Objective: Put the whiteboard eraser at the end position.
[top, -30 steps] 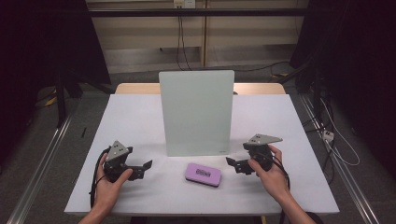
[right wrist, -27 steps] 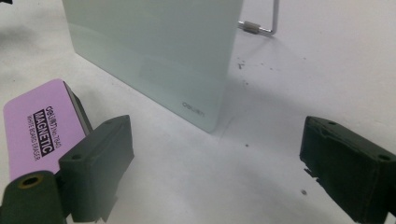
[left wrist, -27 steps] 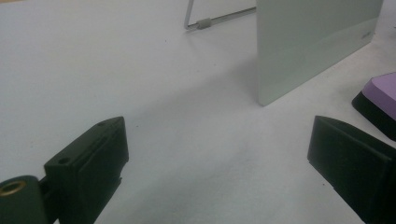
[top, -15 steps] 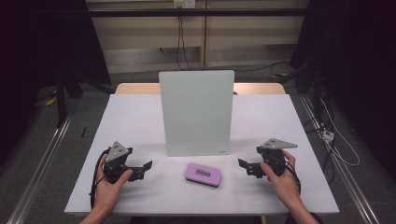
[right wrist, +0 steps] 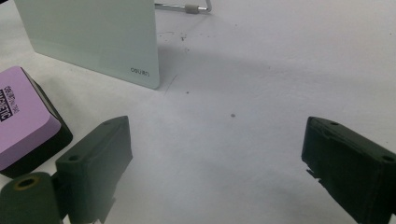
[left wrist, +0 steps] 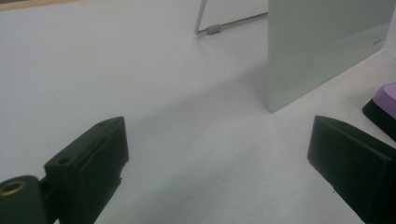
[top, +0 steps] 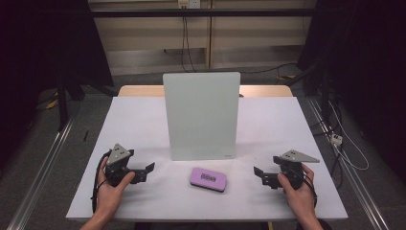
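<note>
Eraser (top: pixel 208 178), purple-topped with a black base and printed label, lies flat near the desk's (top: pixel 143 120) front edge, between left gripper (top: pixel 143 171) and right gripper (top: pixel 261 174), touching neither; both jaws spread apart.

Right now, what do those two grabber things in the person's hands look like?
Both are black. The left gripper and right gripper each have two chunky black jaws with small screw holes, and a grey three-cornered plate on top. A round brass-coloured ring shows near one jaw's base in each gripper view. A black cable loops from the left one. The forearms are bare, no sleeves.
</note>
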Tool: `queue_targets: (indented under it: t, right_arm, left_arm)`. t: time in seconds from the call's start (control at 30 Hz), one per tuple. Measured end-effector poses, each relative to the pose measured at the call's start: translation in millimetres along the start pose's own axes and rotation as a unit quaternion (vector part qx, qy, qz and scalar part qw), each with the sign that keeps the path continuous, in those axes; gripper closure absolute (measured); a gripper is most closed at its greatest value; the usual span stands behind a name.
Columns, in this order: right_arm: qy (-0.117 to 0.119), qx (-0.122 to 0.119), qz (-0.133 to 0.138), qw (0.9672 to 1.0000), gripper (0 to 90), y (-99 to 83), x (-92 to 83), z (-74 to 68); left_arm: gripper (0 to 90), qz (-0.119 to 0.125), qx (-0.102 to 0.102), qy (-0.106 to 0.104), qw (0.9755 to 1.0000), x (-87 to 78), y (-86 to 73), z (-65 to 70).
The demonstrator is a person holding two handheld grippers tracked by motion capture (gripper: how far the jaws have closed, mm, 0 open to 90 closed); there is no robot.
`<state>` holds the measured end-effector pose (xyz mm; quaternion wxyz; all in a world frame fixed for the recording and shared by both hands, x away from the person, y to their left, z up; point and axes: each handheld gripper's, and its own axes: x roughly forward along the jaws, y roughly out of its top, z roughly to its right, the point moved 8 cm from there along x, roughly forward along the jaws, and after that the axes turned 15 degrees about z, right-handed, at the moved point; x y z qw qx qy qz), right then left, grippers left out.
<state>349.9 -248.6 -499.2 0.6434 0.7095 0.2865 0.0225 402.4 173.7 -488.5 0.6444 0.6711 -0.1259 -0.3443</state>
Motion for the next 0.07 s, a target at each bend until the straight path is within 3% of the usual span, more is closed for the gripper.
queue_targets:
  t: [0.07]
  right_arm:
    - [0.000, -0.001, -0.004, 1.0000, 8.0, -1.2, 1.4, 0.6]
  left_arm:
    - [5.3, -0.003, 0.001, -0.003, 1.0000, -0.2, -0.1, -0.6]
